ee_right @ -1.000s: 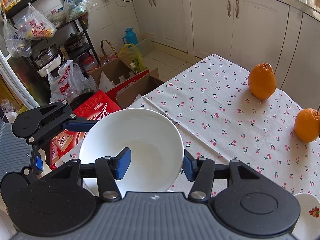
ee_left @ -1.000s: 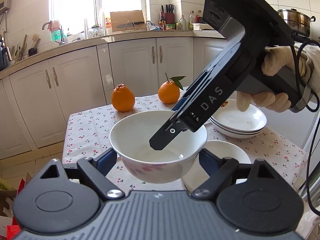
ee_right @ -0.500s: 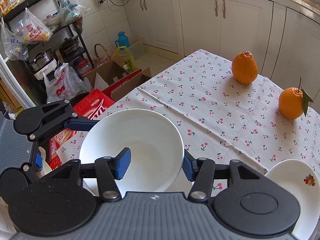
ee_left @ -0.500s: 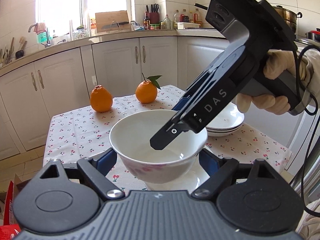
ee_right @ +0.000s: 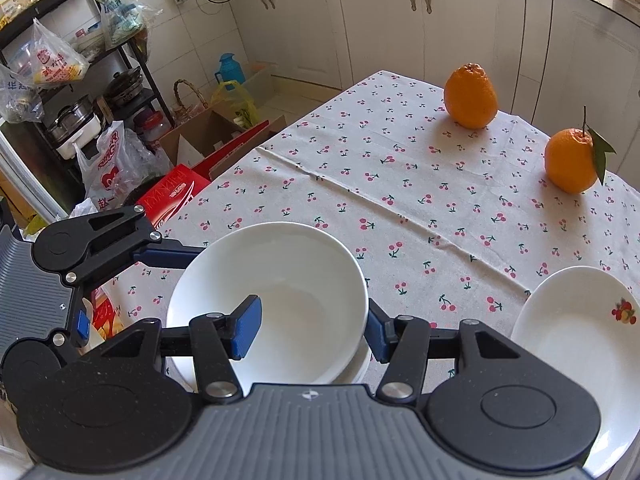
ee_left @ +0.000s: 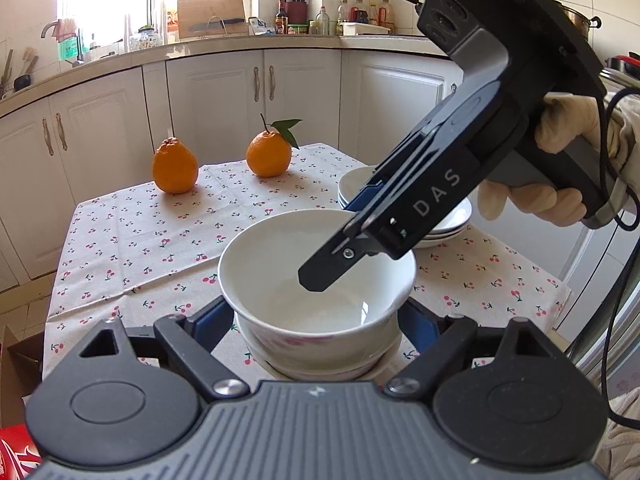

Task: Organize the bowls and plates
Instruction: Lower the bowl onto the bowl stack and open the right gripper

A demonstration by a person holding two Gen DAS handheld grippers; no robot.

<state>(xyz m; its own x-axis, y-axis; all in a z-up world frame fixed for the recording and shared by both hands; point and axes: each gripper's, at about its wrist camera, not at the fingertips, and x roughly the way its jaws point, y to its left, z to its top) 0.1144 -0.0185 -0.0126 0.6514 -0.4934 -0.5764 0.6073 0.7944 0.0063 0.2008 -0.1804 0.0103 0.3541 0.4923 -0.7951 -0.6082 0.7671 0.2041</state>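
white bowl lowered onto second bowl, both grippers gripping

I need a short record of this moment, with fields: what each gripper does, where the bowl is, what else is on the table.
left gripper: jaws around the bowl's outer wall
right gripper: jaws pinch the bowl's rim, one pad inside
bowl position: directly over a second bowl; contact unclear
plates: stacked beside
oranges: far side of tablecloth
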